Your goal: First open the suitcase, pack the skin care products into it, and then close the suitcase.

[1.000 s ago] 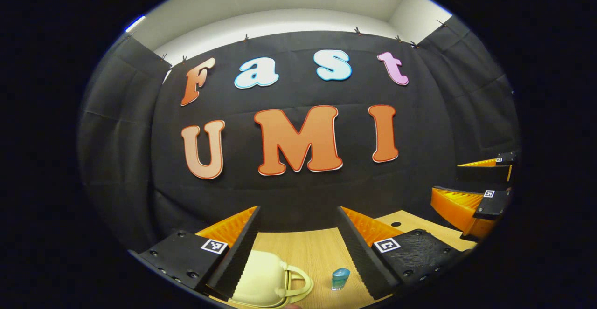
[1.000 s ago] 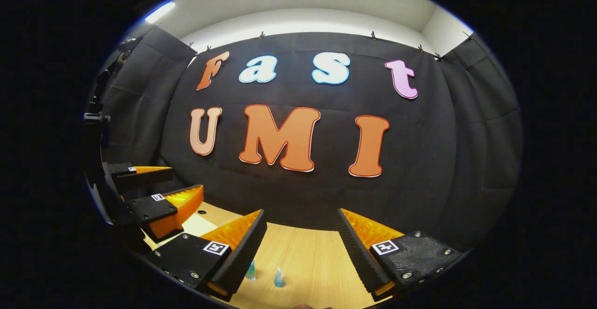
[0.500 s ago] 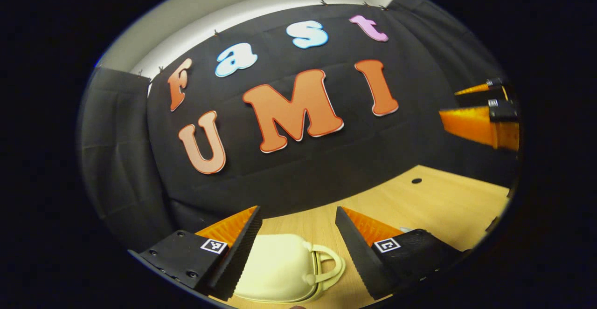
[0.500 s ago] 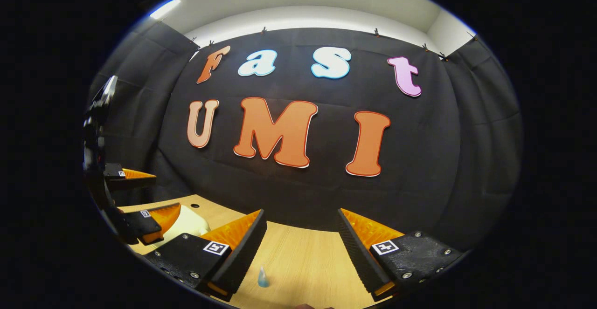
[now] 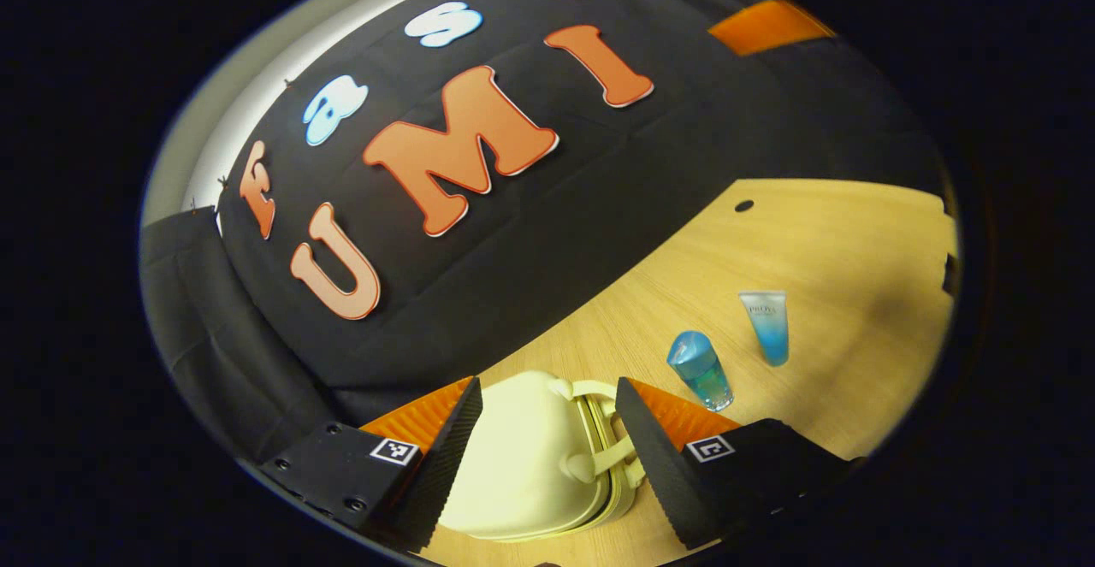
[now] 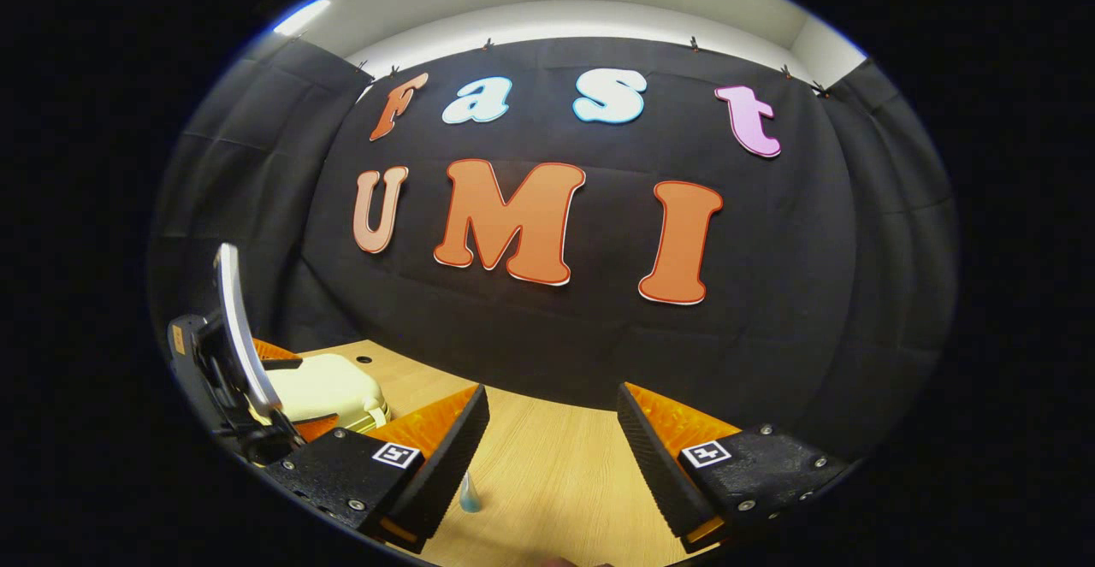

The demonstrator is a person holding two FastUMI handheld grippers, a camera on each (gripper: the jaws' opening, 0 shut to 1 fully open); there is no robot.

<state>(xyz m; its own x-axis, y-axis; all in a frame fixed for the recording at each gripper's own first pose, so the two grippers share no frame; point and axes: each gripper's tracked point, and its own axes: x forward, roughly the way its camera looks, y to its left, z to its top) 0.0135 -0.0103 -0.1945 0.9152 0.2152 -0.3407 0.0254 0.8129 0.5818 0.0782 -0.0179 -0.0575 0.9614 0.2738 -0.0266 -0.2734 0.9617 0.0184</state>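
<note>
Left gripper [image 5: 547, 430], fingers spread, straddles the closed cream suitcase [image 5: 522, 473]; right gripper [image 6: 552, 439] hangs spread above the table [image 6: 556, 473].

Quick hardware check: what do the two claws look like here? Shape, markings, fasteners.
The left claw and right claw match. Each has two wedge-shaped fingers that taper forward, with finely ribbed inner faces. Each finger base carries a square black-and-white marker tag and several round screw heads.
</note>
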